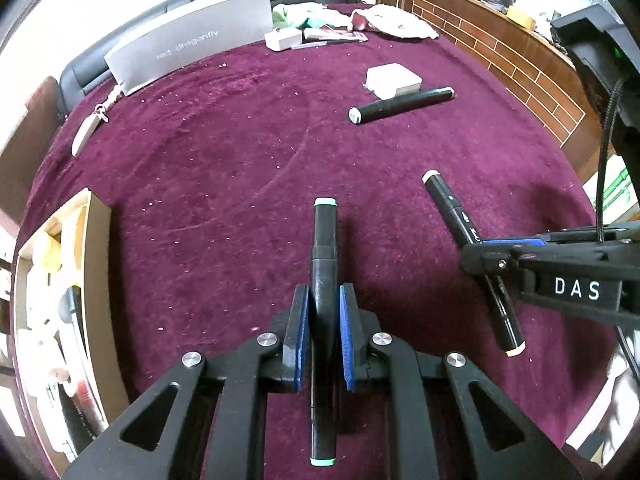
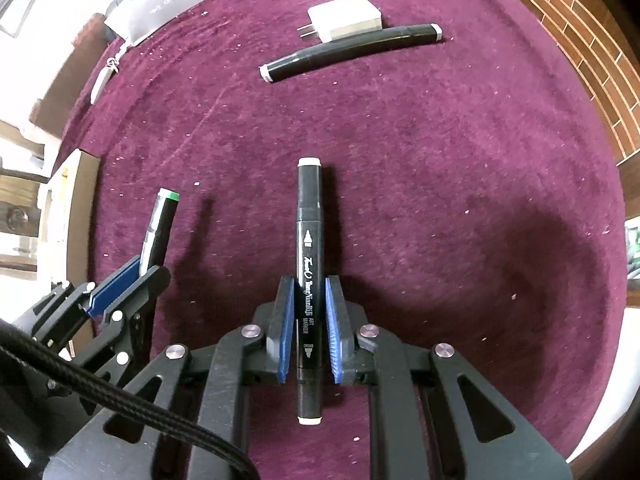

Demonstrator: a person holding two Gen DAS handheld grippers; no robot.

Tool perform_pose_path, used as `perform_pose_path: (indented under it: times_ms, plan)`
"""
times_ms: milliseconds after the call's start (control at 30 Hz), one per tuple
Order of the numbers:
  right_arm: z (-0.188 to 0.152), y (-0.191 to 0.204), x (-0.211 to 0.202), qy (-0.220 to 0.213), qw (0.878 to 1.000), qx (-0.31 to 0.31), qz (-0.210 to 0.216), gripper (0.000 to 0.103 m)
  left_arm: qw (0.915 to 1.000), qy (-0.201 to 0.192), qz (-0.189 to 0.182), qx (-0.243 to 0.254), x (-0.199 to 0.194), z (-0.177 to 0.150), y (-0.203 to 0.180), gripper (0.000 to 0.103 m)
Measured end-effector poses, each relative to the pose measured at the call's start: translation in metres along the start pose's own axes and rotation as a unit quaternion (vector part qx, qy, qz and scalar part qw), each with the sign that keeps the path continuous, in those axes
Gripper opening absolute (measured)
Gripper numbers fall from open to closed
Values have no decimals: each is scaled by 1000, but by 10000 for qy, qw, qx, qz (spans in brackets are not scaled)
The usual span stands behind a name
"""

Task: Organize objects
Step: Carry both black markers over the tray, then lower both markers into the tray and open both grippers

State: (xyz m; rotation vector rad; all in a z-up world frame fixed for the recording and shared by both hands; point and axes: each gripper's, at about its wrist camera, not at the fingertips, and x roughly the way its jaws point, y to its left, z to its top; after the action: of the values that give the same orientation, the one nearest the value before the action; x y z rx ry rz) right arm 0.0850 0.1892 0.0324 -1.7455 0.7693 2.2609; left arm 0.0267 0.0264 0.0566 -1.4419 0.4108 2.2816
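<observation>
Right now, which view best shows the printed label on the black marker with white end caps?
The right wrist view: the black marker with white end caps faces the camera, lettering readable. The left wrist view shows it obliquely, crossed by the right gripper.

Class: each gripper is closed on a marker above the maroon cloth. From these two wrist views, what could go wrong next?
1. The left gripper holds the green-capped marker near its middle, both ends overhanging; a swing might twist it loose.
2. The right gripper and its white-capped marker sit close beside the left one, so they could collide.
3. The cardboard box already looks crowded; dropped markers might bounce out.
</observation>
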Motion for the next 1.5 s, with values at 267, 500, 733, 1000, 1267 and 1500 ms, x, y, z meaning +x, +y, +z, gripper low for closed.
perform_pose_path:
  times_ms: [267, 500, 733, 1000, 1267, 1500]
  plan:
    - [4, 25, -9, -112, 9997, -54, 203, 13, 9999, -111, -8, -42, -15, -2, 17, 11]
    - [5, 51, -10, -131, 9993, -132, 330, 13, 9994, -283, -21, -206, -39, -7, 43, 11]
    - [5, 93, -10, -162, 9983, -355, 440, 13, 9982, -426, 10, -425, -60, -16, 82, 12]
    - [5, 146, -6, -172, 9960, -640, 597, 13, 9960, -545, 94, -707, -82, -31, 130, 12]
    - [5, 203, 1, -135, 9921, -935, 824, 13, 9911, -652, 160, -1151, -105, -53, 186, 12]
    - [7, 257, 11, -18, 9870, -1163, 1107, 13, 9830, -528, 259, -1742, -107, -87, 248, 12]
